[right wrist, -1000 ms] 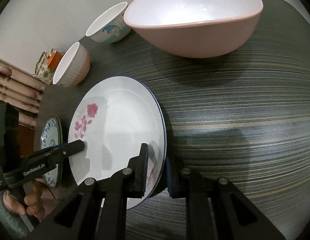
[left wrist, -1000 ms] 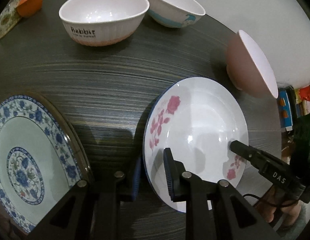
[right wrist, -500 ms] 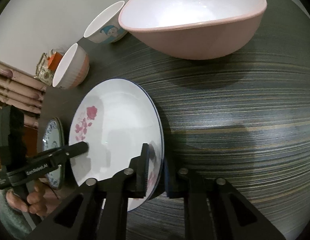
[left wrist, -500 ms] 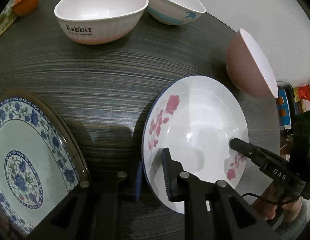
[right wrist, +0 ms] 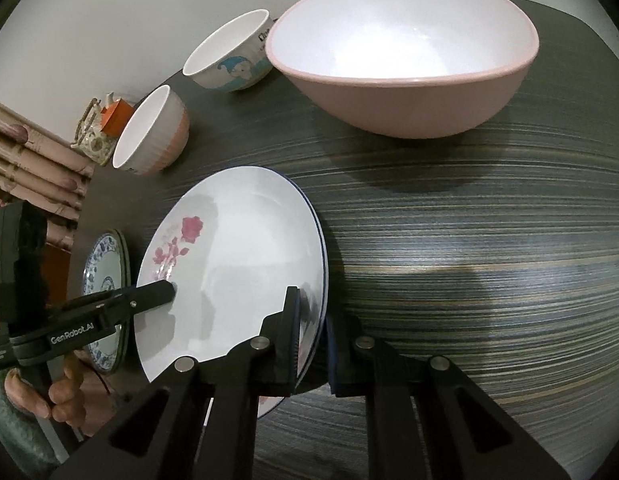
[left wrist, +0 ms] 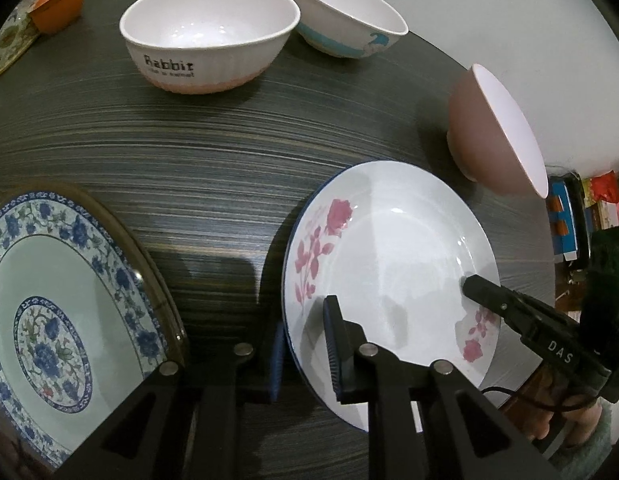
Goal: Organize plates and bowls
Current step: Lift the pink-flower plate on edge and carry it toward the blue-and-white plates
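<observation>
A white plate with pink roses [left wrist: 389, 248] [right wrist: 237, 256], thin blue line along its edge, lies on the dark striped table [left wrist: 189, 152]. My left gripper [left wrist: 305, 352] is shut on its near-left rim, one pad under the edge and one over the face. My right gripper [right wrist: 313, 340] is shut on the opposite rim; its upper finger [left wrist: 473, 286] rests on the plate's far side. The left gripper's finger [right wrist: 161, 294] shows across the plate in the right wrist view. A blue floral plate [left wrist: 57, 312] [right wrist: 105, 272] lies to the left.
A large pink bowl [right wrist: 401, 60] [left wrist: 485, 128] stands behind the rose plate. A "Rabbit" bowl [left wrist: 205, 36] [right wrist: 153, 132] and a blue-banded cartoon bowl [left wrist: 349, 20] [right wrist: 229, 64] sit at the back. An orange item [left wrist: 57, 4] is at the far corner. A hand [right wrist: 61, 396] holds the left gripper.
The right gripper's jaws have narrowed onto the rose plate's rim. The left gripper's jaws narrowed slightly. Both hands stayed nearly in place.
</observation>
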A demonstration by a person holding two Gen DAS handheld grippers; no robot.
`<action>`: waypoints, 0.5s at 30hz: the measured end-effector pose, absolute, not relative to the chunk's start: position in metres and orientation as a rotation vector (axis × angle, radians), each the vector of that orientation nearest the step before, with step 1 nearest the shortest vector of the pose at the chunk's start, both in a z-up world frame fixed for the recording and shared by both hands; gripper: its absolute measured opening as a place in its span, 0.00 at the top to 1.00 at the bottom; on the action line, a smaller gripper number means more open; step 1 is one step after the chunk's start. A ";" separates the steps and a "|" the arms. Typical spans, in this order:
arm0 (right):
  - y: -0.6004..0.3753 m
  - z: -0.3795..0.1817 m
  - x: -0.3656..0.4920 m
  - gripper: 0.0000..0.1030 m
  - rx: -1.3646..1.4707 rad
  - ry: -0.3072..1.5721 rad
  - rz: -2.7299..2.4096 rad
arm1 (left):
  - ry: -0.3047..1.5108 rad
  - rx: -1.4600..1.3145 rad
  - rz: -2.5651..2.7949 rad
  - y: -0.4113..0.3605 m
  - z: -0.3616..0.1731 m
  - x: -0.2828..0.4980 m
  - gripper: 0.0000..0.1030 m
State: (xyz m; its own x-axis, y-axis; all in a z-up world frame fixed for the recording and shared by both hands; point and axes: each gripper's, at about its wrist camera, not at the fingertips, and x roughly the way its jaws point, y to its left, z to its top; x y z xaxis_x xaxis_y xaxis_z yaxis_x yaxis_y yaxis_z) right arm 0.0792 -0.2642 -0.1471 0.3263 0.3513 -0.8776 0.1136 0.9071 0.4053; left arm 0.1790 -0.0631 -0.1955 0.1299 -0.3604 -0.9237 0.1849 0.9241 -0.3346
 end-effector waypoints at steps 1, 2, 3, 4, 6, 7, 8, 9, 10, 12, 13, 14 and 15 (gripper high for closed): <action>-0.263 -0.146 0.079 0.89 0.433 1.238 0.166 | 1.384 -0.150 -0.397 -0.063 -0.195 0.179 0.83; -0.262 -0.145 0.078 0.89 0.431 1.236 0.170 | 1.382 -0.152 -0.395 -0.062 -0.194 0.178 0.83; -0.262 -0.144 0.077 0.89 0.432 1.234 0.171 | 1.380 -0.153 -0.392 -0.062 -0.193 0.177 0.83; -0.261 -0.143 0.077 0.89 0.429 1.231 0.171 | 1.378 -0.154 -0.391 -0.061 -0.192 0.176 0.83; -0.260 -0.140 0.076 0.89 0.425 1.226 0.173 | 1.373 -0.158 -0.388 -0.058 -0.190 0.175 0.83; -0.259 -0.139 0.076 0.89 0.421 1.223 0.175 | 1.370 -0.160 -0.387 -0.056 -0.188 0.174 0.83; -0.257 -0.137 0.074 0.89 0.418 1.221 0.178 | 1.365 -0.162 -0.386 -0.054 -0.186 0.174 0.83; -0.256 -0.135 0.074 0.89 0.416 1.218 0.179 | 1.361 -0.164 -0.382 -0.052 -0.185 0.173 0.83; -0.254 -0.133 0.074 0.89 0.413 1.215 0.181 | 1.357 -0.167 -0.380 -0.050 -0.183 0.173 0.83; -0.251 -0.129 0.073 0.89 0.408 1.206 0.186 | 1.343 -0.169 -0.374 -0.044 -0.178 0.171 0.83; -0.249 -0.126 0.073 0.89 0.406 1.202 0.190 | 1.339 -0.170 -0.372 -0.042 -0.176 0.170 0.83; -0.247 -0.124 0.073 0.89 0.403 1.198 0.194 | 1.334 -0.173 -0.367 -0.039 -0.174 0.170 0.83; -0.245 -0.122 0.073 0.89 0.402 1.195 0.198 | 1.330 -0.175 -0.364 -0.035 -0.173 0.170 0.83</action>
State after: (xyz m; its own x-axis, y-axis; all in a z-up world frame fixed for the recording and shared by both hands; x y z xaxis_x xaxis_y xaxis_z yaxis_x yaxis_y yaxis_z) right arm 0.0734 -0.2452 -0.1220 0.3610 0.3578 -0.8612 0.0606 0.9125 0.4045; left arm 0.1700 -0.0346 -0.1726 0.1926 -0.3559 -0.9144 0.1588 0.9309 -0.3289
